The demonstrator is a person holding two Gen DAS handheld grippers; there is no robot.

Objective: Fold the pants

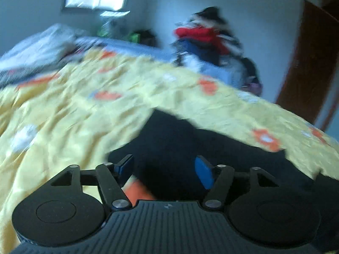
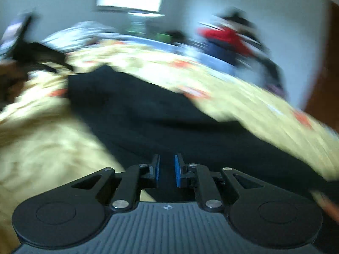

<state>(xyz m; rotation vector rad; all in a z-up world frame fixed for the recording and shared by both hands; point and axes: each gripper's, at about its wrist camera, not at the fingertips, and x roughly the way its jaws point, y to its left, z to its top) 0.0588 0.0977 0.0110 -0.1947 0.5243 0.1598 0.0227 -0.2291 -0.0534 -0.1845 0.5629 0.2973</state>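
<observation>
Dark pants (image 1: 169, 139) lie spread on a yellow bedspread (image 1: 74, 105) printed with orange flowers. My left gripper (image 1: 164, 169) hovers over their near edge, open wide, with nothing between its blue pads (image 1: 204, 174). In the right wrist view the pants (image 2: 137, 110) run from the middle of the bed toward me. My right gripper (image 2: 167, 169) sits low over them, and a narrow gap shows between its pads (image 2: 177, 171). Only dark cloth shows behind that gap, and no pinched fold is visible. Both views are motion-blurred.
A pile of red, blue and dark clothes (image 1: 203, 40) stands at the bed's far right corner. Pale bedding (image 1: 36, 46) is bunched at the far left. A brown door (image 1: 311, 63) is on the right. A person's hand (image 2: 8, 78) shows blurred at the left edge.
</observation>
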